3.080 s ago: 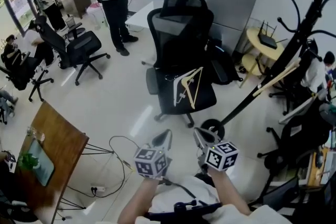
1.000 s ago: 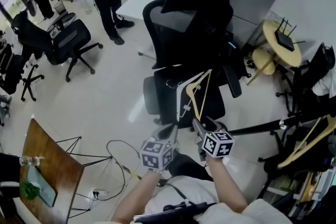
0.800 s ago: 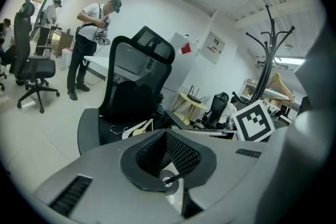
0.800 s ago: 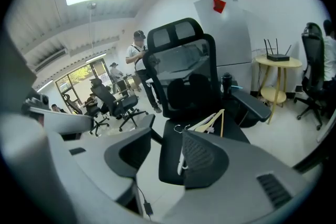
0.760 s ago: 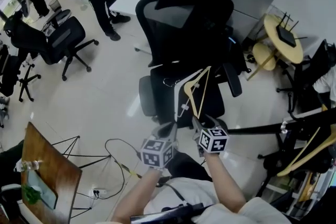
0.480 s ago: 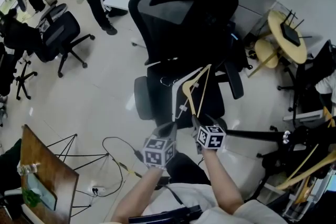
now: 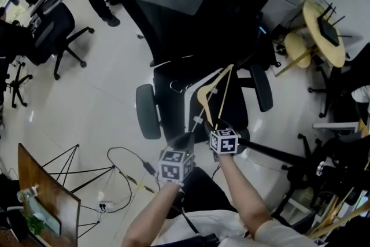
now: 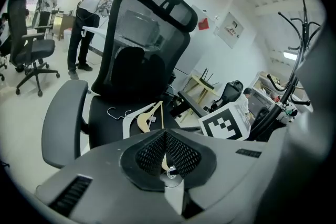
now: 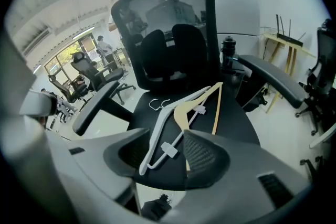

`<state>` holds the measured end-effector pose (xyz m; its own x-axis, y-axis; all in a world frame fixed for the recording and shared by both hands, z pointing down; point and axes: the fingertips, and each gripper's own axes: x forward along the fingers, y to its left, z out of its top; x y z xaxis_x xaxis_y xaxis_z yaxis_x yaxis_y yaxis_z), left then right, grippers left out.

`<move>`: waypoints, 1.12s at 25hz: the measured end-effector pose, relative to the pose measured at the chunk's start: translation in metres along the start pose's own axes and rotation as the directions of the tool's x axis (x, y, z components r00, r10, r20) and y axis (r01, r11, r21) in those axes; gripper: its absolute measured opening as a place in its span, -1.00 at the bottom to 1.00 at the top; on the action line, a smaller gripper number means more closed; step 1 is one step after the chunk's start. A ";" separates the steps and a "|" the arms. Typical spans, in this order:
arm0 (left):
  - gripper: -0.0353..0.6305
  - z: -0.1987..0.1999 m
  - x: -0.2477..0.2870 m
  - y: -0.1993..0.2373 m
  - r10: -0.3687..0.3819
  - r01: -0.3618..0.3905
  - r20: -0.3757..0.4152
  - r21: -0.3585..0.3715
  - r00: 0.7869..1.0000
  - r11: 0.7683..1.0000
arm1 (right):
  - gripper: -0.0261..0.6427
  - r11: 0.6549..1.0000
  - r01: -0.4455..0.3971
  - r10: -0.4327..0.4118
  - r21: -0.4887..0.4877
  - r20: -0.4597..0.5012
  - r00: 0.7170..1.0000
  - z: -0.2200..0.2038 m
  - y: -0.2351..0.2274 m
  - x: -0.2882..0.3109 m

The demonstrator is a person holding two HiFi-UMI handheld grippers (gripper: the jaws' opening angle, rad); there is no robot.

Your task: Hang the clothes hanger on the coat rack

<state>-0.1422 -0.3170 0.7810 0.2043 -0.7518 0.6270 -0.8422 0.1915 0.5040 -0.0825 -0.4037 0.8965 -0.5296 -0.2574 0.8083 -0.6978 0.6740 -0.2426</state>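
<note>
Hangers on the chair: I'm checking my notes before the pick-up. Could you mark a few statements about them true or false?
1. Two hangers lie on the chair seat. True: a white hanger and a wooden hanger.
2. Both are wooden. False: one is white.
3. The right tongs grip the white hanger. False: they are apart and opening, pressing on nothing.
4. The hooks point toward the backrest. True.
</note>
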 end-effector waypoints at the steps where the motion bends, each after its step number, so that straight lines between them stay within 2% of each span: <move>1: -0.91 0.000 0.006 0.002 0.002 -0.002 -0.007 0.001 1.000 1.000 | -0.24 1.000 0.000 0.000 -0.007 -0.013 1.000 -0.001 -0.003 0.009; 15: -0.91 -0.016 0.097 0.046 0.040 -0.045 -0.094 -0.053 0.995 0.998 | -0.24 0.997 -0.045 0.039 -0.055 -0.112 0.993 -0.004 -0.031 0.107; 18: -0.91 -0.016 0.103 0.050 0.041 -0.048 -0.104 -0.065 0.994 0.997 | -0.21 0.993 -0.054 0.041 -0.105 -0.127 0.991 -0.005 -0.035 0.126; 20: -0.91 -0.018 0.106 0.050 0.037 -0.045 -0.109 -0.069 0.993 0.997 | -0.07 0.988 -0.058 0.038 -0.142 -0.140 0.989 -0.004 -0.038 0.140; 28: -0.91 -0.030 0.110 0.065 0.048 -0.061 -0.127 -0.101 0.991 0.993 | -0.08 0.982 -0.029 0.003 -0.187 -0.136 0.991 0.010 -0.042 0.176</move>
<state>-0.1589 -0.3685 0.9008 0.2252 -0.6557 0.7206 -0.7982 0.2999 0.5224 -0.1512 -0.4837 1.0433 -0.4615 -0.1587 0.8728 -0.5799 0.7986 -0.1614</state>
